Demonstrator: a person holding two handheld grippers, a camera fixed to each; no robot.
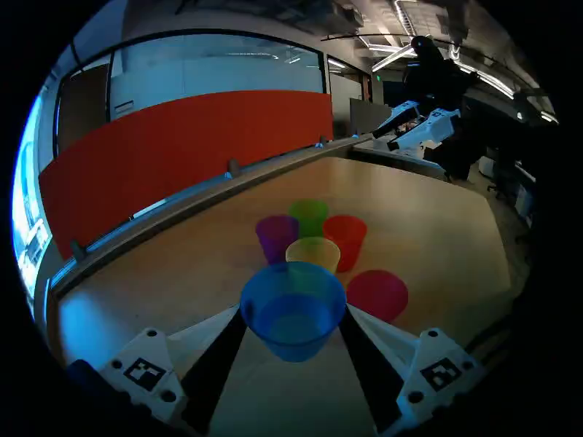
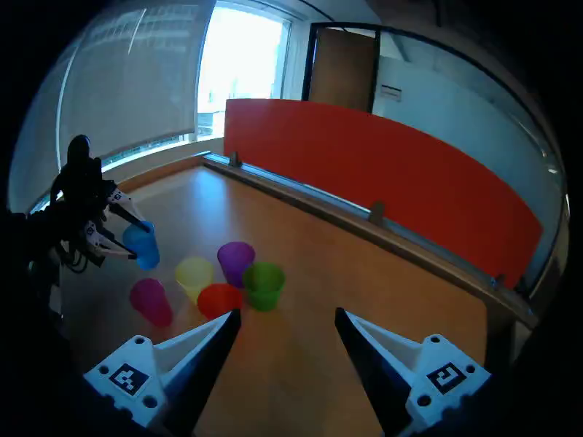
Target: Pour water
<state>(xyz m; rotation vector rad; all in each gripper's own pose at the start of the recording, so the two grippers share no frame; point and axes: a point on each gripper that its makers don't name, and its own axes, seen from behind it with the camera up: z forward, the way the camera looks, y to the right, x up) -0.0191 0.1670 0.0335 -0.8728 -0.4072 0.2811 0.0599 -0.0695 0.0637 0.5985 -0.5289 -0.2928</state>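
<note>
Five cups sit bunched on the wooden surface (image 1: 437,218): a purple cup (image 1: 276,237), a green cup (image 1: 309,215), a red cup (image 1: 345,240), a yellow cup (image 1: 313,254) and, a little apart, a pink cup (image 1: 377,295). The sixth, a blue cup (image 1: 293,324), is off the surface, clamped upright between both fingers of the left gripper (image 1: 291,312) and held just short of the bunch. The right gripper (image 2: 288,328) hangs back over bare wood with its fingers spread and nothing between them.

So the carry looks done and the pour not yet begun. The next move calls for picking a receiver, and the yellow cup is the nearest straight ahead. Then the blue rim has to come over that mouth before a slow tilt at the wrist. Care is needed here, because the cups stand close and a wide stream could land in a neighbour.

Now the doubtful parts. The blue cup's inside looks darker low down, but I cannot tell how much water it holds. Its base is hidden from the left gripper view. Whether the pink cup stands mouth up is hard to make out. From the right gripper view, the far hand is only a dark shape against the window.
</note>
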